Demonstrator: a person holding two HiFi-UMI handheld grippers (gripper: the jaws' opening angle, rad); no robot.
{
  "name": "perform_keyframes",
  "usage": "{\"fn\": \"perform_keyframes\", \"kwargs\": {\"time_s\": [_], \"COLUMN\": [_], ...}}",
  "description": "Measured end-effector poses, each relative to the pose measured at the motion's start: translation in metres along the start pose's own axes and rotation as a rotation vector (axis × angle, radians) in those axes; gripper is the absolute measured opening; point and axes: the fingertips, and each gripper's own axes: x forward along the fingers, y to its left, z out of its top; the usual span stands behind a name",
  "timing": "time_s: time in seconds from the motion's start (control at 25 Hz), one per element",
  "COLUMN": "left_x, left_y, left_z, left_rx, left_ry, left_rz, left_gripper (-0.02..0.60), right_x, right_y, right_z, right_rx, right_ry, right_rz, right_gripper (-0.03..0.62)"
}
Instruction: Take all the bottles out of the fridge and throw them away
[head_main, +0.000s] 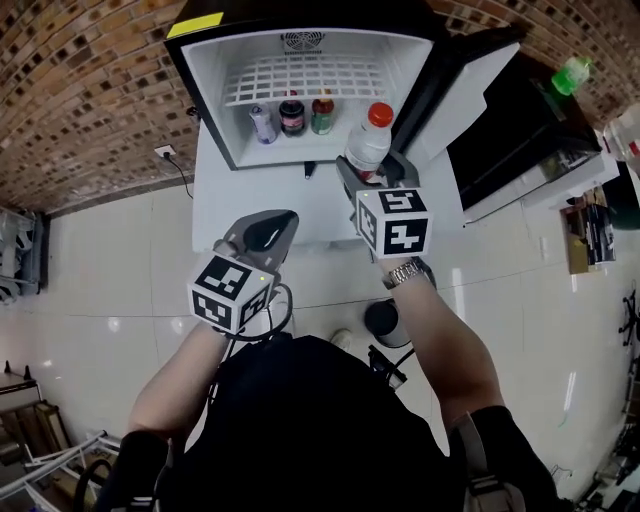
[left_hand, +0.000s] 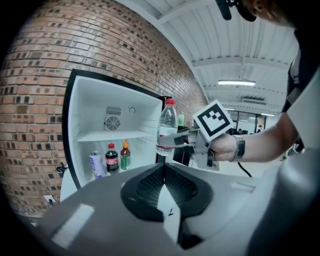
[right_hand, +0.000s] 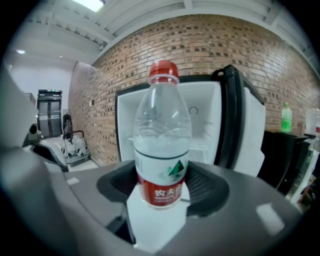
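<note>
Right gripper (head_main: 375, 175) clamps the lower body of an upright water bottle (head_main: 368, 140), cap up, just outside the open fridge (head_main: 215, 90), three more containers (head_main: 292, 115) standing ahead-left inside, while the left gripper (head_main: 268, 232) hangs back, jaws together and empty.

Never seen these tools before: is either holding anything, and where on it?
The right gripper holds a red-capped water bottle, upright, by its lower body at the red label. The left gripper is shut on nothing.
</note>
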Motion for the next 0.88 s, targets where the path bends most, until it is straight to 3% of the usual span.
{"fn": "perform_keyframes", "kwargs": {"time_s": [0.4, 0.88], "left_x": [0.066, 0.133], "left_y": [-0.124, -0.267], "left_z": [-0.021, -0.094], "left_rx": [0.069, 0.16], "left_ry": [0.044, 0.197], "left_rz": [-0.181, -0.421], "left_gripper": [0.003, 0.003], "right_x": [-0.127, -0.234], "right_y": [-0.046, -0.087], "right_z": [-0.12, -0.275], "right_rx": [0.046, 0.205], "right_ry": [0.12, 0.283], "right_rz": [-0.063, -0.15], "right_gripper": [0.288, 0.287]}}
